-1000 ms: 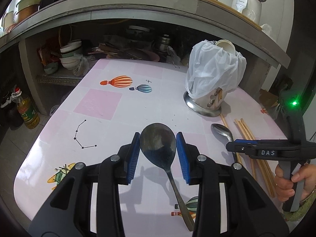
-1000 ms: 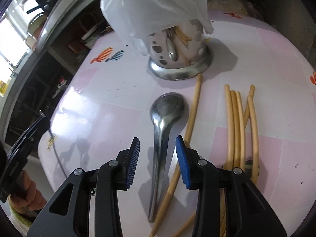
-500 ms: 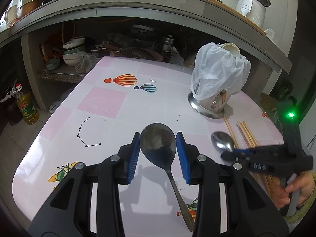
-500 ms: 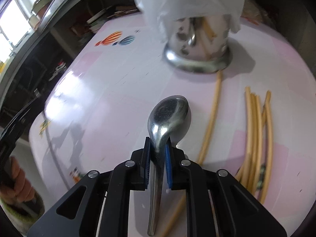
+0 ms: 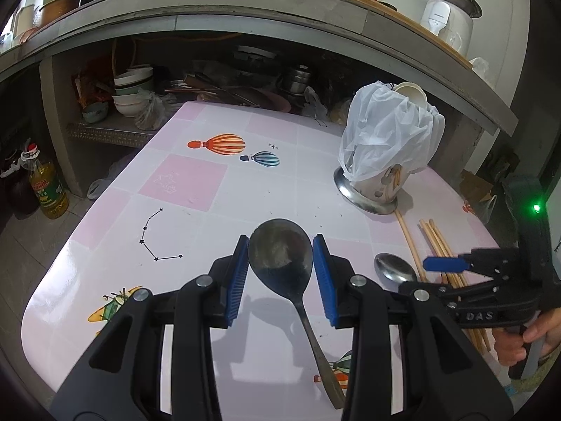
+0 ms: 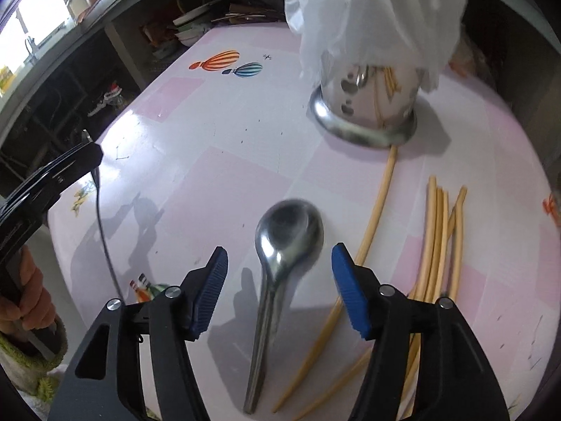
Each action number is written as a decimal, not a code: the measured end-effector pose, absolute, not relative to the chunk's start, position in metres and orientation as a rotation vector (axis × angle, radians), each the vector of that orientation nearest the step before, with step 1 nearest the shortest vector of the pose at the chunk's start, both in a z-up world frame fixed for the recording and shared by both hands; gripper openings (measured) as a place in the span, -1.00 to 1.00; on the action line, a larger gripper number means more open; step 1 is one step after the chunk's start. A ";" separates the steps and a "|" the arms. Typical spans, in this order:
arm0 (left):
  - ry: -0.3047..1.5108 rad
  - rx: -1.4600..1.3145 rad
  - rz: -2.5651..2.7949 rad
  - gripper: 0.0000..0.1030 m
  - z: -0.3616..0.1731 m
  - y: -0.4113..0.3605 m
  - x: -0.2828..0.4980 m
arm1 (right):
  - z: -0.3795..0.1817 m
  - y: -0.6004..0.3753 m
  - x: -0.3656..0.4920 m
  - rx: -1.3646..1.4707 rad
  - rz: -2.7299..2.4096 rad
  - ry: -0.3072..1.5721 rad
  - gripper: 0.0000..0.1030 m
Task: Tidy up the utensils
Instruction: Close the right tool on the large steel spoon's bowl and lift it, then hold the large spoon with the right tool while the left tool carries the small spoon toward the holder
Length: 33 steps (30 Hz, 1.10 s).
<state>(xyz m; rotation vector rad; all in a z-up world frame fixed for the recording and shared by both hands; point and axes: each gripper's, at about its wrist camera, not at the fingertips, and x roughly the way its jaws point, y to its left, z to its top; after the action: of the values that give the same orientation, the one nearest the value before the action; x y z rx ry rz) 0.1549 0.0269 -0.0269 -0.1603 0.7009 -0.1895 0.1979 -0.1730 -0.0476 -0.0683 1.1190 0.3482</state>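
On the pink tabletop [image 6: 217, 182], at twelve o'clock from our right tongs [image 6: 278, 289], lies the small steel spoon [image 6: 280, 245]; its jaws have just been opening, spoon between but ungripped. Left tongs [image 5: 280, 273] clasp the large spoon [image 5: 280, 252] by its bowl. Holder [image 6: 368, 105] at one o'clock; chopsticks [image 6: 438, 238] at three. We re-close squarely across the neck, clear of the chopsticks.

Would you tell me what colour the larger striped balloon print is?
Orange and white stripes on the larger balloon print, clearest in the left wrist view.
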 end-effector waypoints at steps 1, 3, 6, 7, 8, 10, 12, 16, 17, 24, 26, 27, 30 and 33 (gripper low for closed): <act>0.700 -0.162 -0.190 -0.32 -0.027 0.027 0.154 | -0.049 -0.171 0.202 -0.085 0.344 1.127 0.19; 0.700 -0.166 -0.189 -0.32 -0.027 0.029 0.154 | -0.052 -0.169 0.207 -0.103 0.341 1.143 0.19; 0.703 -0.169 -0.186 -0.32 -0.027 0.031 0.155 | -0.060 -0.159 0.220 -0.148 0.333 1.180 0.19; 0.703 -0.170 -0.185 -0.32 -0.026 0.031 0.155 | -0.062 -0.156 0.224 -0.162 0.328 1.193 0.19; 0.703 -0.172 -0.184 -0.32 -0.026 0.032 0.156 | -0.064 -0.154 0.225 -0.170 0.327 1.200 0.18; 0.701 -0.174 -0.183 -0.32 -0.025 0.033 0.156 | -0.069 -0.149 0.228 -0.210 0.316 1.219 0.18; 0.699 -0.175 -0.181 -0.32 -0.025 0.034 0.156 | -0.069 -0.147 0.229 -0.224 0.314 1.220 0.12; 0.701 -0.182 -0.179 -0.32 -0.026 0.035 0.156 | -0.067 -0.146 0.231 -0.212 0.320 1.235 -0.13; 0.701 -0.183 -0.179 -0.32 -0.026 0.036 0.156 | -0.067 -0.146 0.231 -0.209 0.318 1.238 -0.13; 0.698 -0.183 -0.179 -0.32 -0.026 0.036 0.156 | -0.060 -0.156 0.230 -0.134 0.323 1.209 -0.14; 0.694 -0.182 -0.179 -0.32 -0.024 0.035 0.155 | -0.049 -0.161 0.228 -0.106 0.325 1.176 -0.14; 0.692 -0.181 -0.180 -0.32 -0.023 0.035 0.155 | -0.041 -0.164 0.226 -0.092 0.328 1.152 -0.14; 0.684 -0.178 -0.184 -0.32 -0.020 0.035 0.153 | -0.019 -0.175 0.219 -0.049 0.330 1.088 -0.14; 0.677 -0.174 -0.189 -0.34 -0.017 0.033 0.151 | 0.002 -0.188 0.208 -0.013 0.330 1.025 -0.14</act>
<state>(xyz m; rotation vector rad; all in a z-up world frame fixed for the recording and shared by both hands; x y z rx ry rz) 0.1514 0.0334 -0.0171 -0.1743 0.6774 -0.1886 0.2076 -0.1878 0.0022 -0.0127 1.0253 0.3297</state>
